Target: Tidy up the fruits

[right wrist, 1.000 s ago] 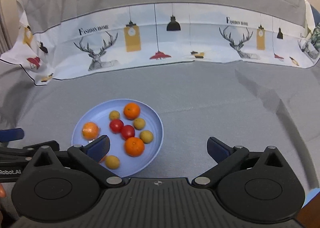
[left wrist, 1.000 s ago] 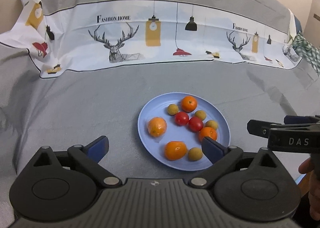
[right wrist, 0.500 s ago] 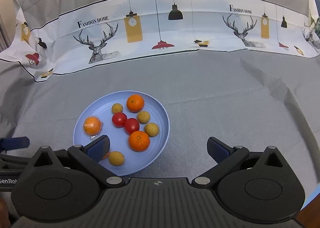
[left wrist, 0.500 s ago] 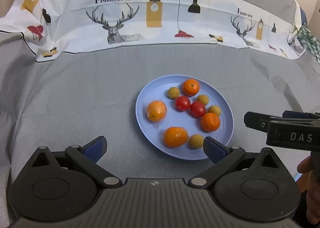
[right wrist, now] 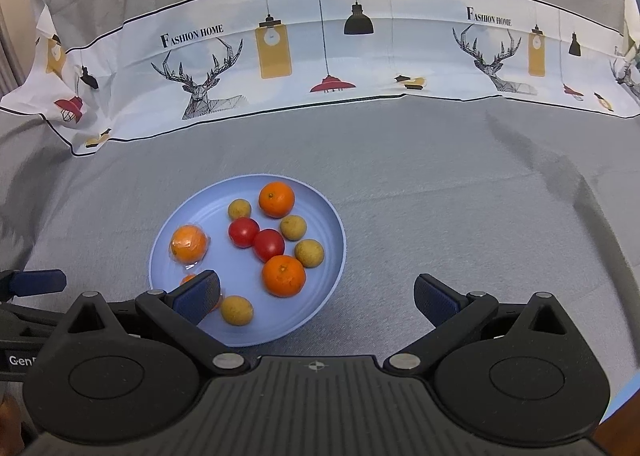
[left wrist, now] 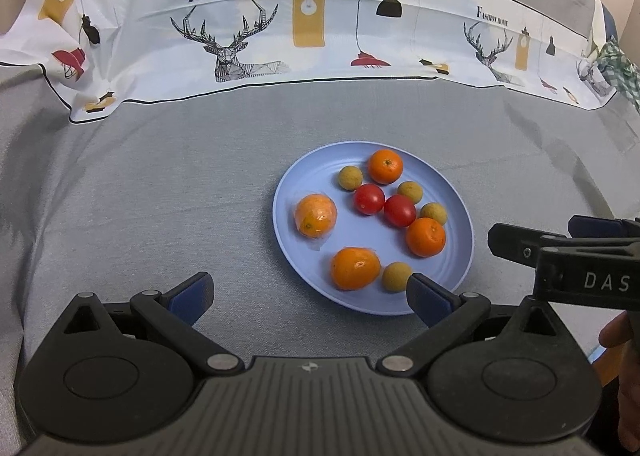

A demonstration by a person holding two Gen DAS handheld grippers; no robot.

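A light blue plate [left wrist: 460,256] on the grey cloth holds several oranges, two red tomatoes [left wrist: 369,198] and several small tan round fruits. One orange [left wrist: 316,215] at the plate's left is wrapped in clear film. The plate shows in the right wrist view [right wrist: 336,256] too. My left gripper [left wrist: 308,292] is open and empty, just in front of the plate's near edge. My right gripper [right wrist: 316,294] is open and empty, its left finger [right wrist: 198,292] over the plate's near left part, hiding most of one orange.
The grey cloth [left wrist: 140,196] covers the whole table. A white printed cloth with deer and lamps [left wrist: 320,28] runs along the back. The right gripper's side [left wrist: 580,256] shows at the right of the left wrist view.
Both grippers have moved forward and a little down towards the plate, which now looks larger and nearer. Both stay open. No fruit has moved.
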